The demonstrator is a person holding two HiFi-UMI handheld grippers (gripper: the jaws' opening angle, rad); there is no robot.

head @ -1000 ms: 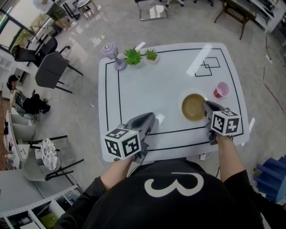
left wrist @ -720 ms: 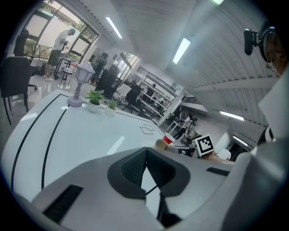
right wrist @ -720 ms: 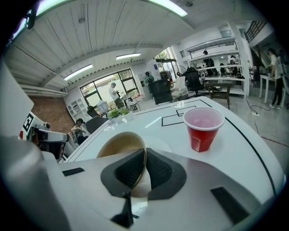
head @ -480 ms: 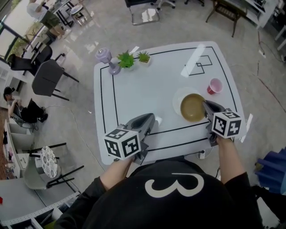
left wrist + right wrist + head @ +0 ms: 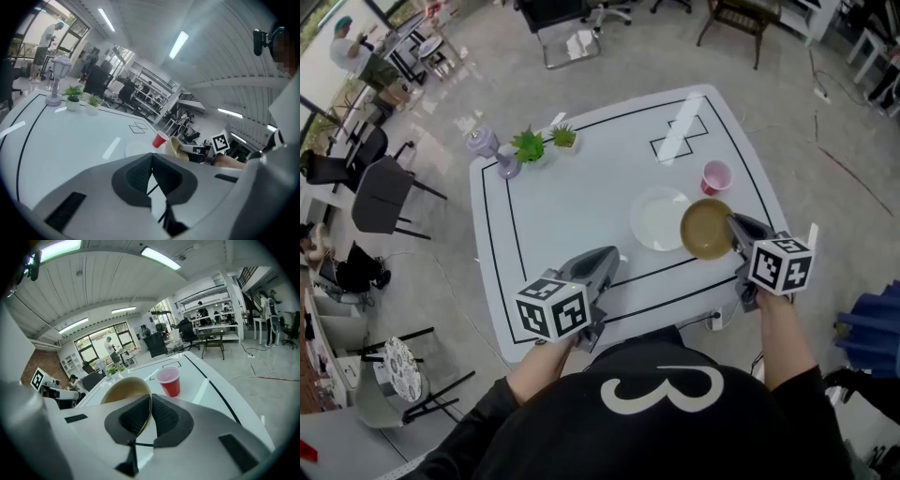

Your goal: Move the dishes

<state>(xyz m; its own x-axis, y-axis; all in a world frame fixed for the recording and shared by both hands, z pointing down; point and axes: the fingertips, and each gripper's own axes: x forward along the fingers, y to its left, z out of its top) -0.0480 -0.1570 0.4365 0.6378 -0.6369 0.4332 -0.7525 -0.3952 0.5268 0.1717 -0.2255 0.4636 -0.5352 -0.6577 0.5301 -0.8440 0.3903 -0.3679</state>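
A tan bowl (image 5: 705,229) hangs tilted just right of a white plate (image 5: 658,218) on the white table (image 5: 572,202). My right gripper (image 5: 733,227) is shut on the bowl's near rim; in the right gripper view the rim (image 5: 149,401) runs between the two pads. A red cup (image 5: 715,176) stands upright behind the bowl, and shows beside it (image 5: 168,380) in the right gripper view. My left gripper (image 5: 602,260) rests low over the table's front left, shut with nothing in it (image 5: 151,161). From there the plate (image 5: 137,149), cup (image 5: 160,139) and bowl (image 5: 176,146) lie ahead to the right.
A purple lamp-shaped ornament (image 5: 492,150) and two small potted plants (image 5: 528,145) stand at the table's far left corner. Black lines frame the tabletop, with two outlined squares (image 5: 675,141) at the far right. Chairs (image 5: 380,192) stand on the floor to the left.
The bowl has come up off the white plate and shifted right in my right gripper, leaving the plate bare. The left gripper has stayed put.
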